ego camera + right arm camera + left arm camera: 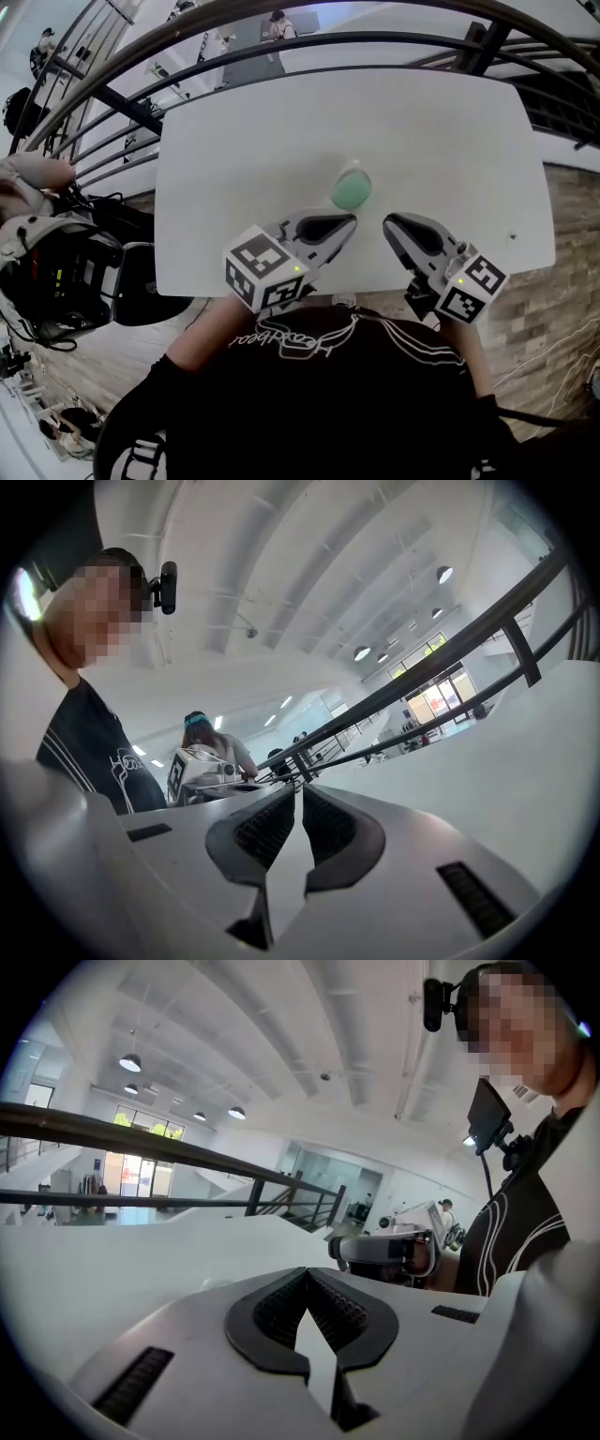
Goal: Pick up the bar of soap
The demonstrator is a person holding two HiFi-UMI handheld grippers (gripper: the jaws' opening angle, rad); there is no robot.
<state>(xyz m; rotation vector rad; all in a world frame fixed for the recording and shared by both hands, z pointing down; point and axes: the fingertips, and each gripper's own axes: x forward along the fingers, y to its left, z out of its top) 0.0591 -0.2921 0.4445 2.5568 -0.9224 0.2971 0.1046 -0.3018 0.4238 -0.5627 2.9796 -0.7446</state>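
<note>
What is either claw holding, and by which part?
Nothing. The left claw and right claw are shut and empty; the green soap bar lies on the table just beyond them.

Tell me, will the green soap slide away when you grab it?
Maybe. The bar of soap looks smooth and rounded, so it could squirt from a pinch. It rests on the smooth white table, so a nudge would probably slide it, not roll it.
</note>
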